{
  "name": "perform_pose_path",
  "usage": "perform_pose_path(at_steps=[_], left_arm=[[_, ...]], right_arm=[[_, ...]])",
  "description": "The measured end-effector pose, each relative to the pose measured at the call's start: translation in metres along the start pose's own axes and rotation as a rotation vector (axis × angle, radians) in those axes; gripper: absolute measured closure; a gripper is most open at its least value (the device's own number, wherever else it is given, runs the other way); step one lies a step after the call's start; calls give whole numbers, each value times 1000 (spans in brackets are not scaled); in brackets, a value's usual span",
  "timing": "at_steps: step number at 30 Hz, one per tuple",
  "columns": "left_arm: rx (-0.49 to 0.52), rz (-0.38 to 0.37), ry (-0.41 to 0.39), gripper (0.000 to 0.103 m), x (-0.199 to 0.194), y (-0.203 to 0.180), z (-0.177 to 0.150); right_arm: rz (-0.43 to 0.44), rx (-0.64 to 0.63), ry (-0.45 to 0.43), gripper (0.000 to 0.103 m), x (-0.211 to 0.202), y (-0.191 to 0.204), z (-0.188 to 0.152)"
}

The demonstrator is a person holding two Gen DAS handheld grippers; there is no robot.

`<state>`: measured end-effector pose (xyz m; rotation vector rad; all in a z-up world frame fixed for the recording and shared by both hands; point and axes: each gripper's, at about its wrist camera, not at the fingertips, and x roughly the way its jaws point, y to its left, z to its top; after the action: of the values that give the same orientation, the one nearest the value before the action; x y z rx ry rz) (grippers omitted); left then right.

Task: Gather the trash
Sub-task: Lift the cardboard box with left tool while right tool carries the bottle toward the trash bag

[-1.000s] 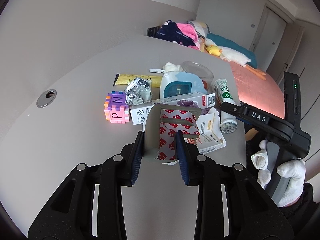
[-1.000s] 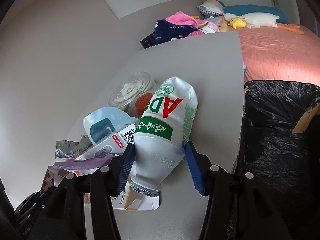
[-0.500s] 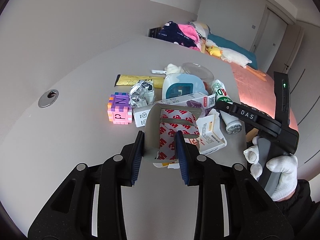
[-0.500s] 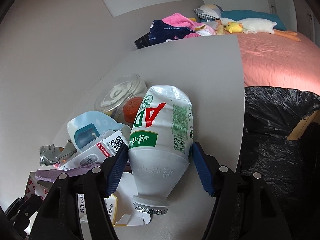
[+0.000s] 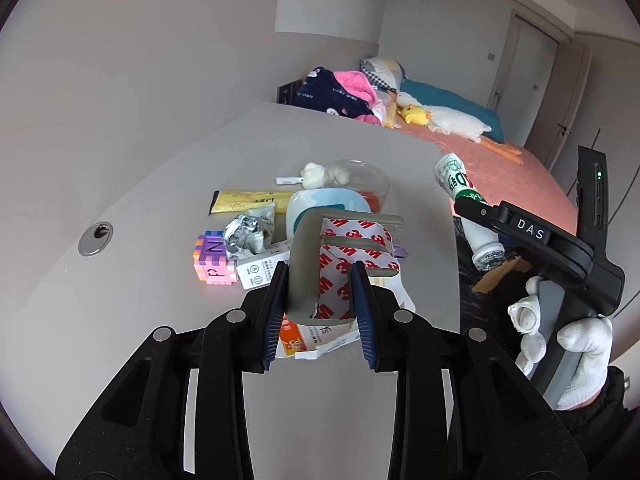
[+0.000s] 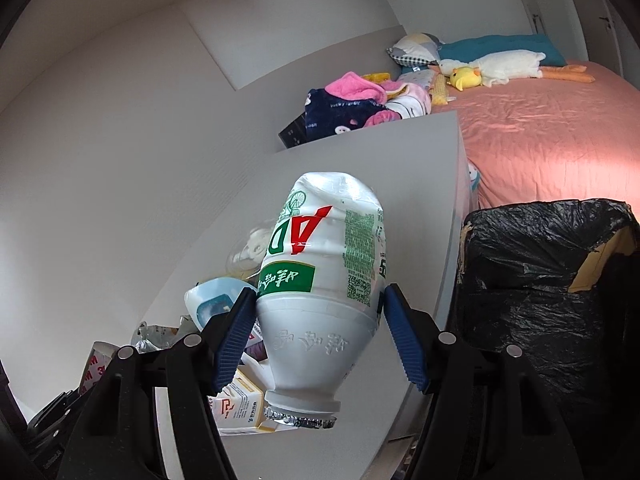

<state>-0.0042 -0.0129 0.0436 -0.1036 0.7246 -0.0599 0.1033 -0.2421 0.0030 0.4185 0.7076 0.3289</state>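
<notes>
White yoghurt bottle (image 6: 320,280) clamped in right gripper (image 6: 320,334), nearing black-lined bin (image 6: 552,280) | left gripper (image 5: 319,300) clamped on 3M card packaging (image 5: 344,256) | table (image 5: 160,320) pile uncollected

I see a grey table (image 5: 168,216) with a round metal grommet (image 5: 95,238) set in it near my left edge. A pink and purple cube (image 5: 211,259) lettered N and P sits on it. Past the far end lies a heap of clothes (image 5: 336,94), navy and pink. Beyond is a bed (image 6: 532,120) with a salmon cover, a teal pillow (image 6: 500,43), a white plush goose (image 6: 496,65) and a yellow duck (image 6: 465,77). 2 doors (image 5: 532,80) stand closed behind.
</notes>
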Motion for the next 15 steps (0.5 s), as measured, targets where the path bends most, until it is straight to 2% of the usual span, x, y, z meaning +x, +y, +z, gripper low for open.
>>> perform_pose_path(at_steps=[15], left_arm=[[79, -120, 11, 71, 23, -80, 13]], right_arm=[[-68, 61, -78, 37, -57, -67, 15]])
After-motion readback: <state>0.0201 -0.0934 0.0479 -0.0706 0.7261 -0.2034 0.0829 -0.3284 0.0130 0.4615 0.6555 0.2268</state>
